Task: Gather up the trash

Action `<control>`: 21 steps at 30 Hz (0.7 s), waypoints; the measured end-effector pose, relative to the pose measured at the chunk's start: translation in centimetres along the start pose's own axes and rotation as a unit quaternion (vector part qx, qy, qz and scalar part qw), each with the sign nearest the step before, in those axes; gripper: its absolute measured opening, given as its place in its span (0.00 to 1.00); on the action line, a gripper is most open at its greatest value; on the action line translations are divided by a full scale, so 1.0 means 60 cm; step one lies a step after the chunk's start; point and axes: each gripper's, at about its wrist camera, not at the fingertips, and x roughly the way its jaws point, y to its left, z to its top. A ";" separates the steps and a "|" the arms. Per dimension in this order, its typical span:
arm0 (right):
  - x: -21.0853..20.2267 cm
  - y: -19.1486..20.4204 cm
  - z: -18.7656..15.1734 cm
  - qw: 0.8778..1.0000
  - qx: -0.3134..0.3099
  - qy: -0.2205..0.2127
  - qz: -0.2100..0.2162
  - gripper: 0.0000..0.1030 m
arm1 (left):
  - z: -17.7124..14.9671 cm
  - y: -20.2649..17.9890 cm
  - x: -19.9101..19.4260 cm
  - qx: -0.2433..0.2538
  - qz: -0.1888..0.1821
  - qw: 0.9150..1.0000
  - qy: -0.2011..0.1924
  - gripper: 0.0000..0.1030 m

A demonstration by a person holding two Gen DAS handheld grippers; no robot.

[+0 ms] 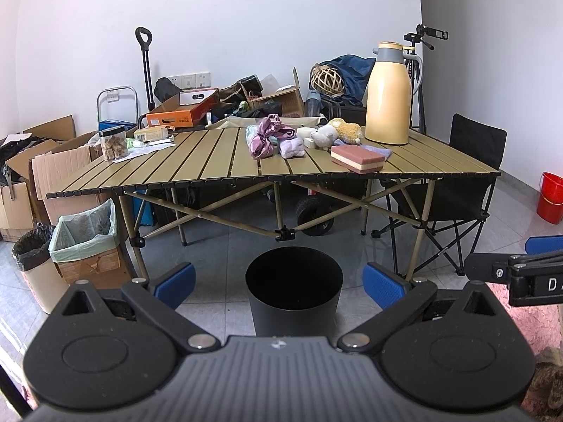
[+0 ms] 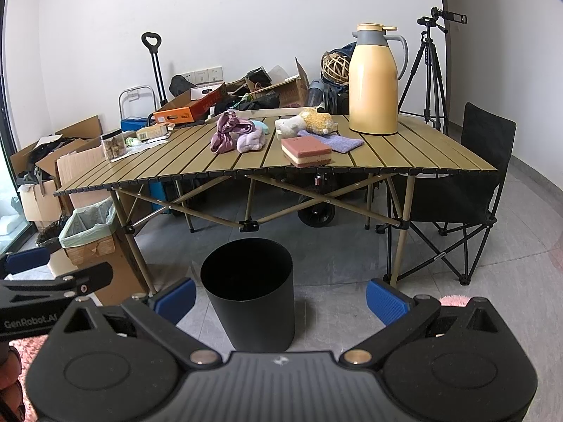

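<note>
A black round bin [image 1: 293, 290] [image 2: 249, 290] stands on the grey floor in front of the folding table [image 1: 211, 172] [image 2: 176, 168]. My left gripper [image 1: 279, 286] is open, its blue pads on either side of the bin in view, well back from it. My right gripper [image 2: 281, 299] is open too and holds nothing. On the table lie a purple crumpled cloth [image 1: 265, 135] [image 2: 227, 133], a lilac cloth [image 1: 292, 148] [image 2: 250, 142], a pink layered sponge [image 1: 358, 158] [image 2: 307, 151], a plush toy [image 1: 337, 133] [image 2: 309, 121] and papers [image 1: 151, 146] at the left.
A tall yellow thermos [image 1: 387, 95] [image 2: 374, 81] and a jar of snacks [image 1: 113, 142] [image 2: 112, 145] stand on the table. Lined box bins [image 1: 86, 235] [image 2: 89, 230] sit left of it, a black folding chair [image 1: 468, 190] [image 2: 471, 183] right. A red bucket [image 1: 550, 197] and tripod [image 2: 431, 70] stand further back.
</note>
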 end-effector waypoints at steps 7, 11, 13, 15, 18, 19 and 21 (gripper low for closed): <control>0.000 0.001 0.001 1.000 0.000 -0.001 0.000 1.00 | 0.008 0.006 -0.009 -0.001 0.002 1.000 -0.005 1.00; 0.001 -0.001 0.005 1.000 0.000 -0.001 0.000 1.00 | 0.009 0.008 -0.010 0.000 0.002 1.000 -0.004 1.00; -0.003 -0.005 0.005 1.000 0.000 -0.002 0.000 1.00 | 0.007 0.005 -0.009 0.000 0.002 1.000 -0.005 1.00; -0.004 -0.008 0.006 1.000 0.002 -0.002 0.000 1.00 | 0.009 0.008 -0.011 -0.001 0.003 1.000 -0.005 1.00; -0.003 -0.009 0.006 1.000 0.001 -0.002 0.000 1.00 | 0.009 0.008 -0.010 0.000 0.003 1.000 -0.004 1.00; -0.003 -0.009 0.007 1.000 0.001 -0.002 0.000 1.00 | 0.009 0.008 -0.010 0.000 0.003 1.000 -0.004 1.00; -0.004 -0.009 0.007 1.000 0.002 -0.003 -0.001 1.00 | 0.006 0.006 -0.009 0.000 0.003 1.000 -0.005 1.00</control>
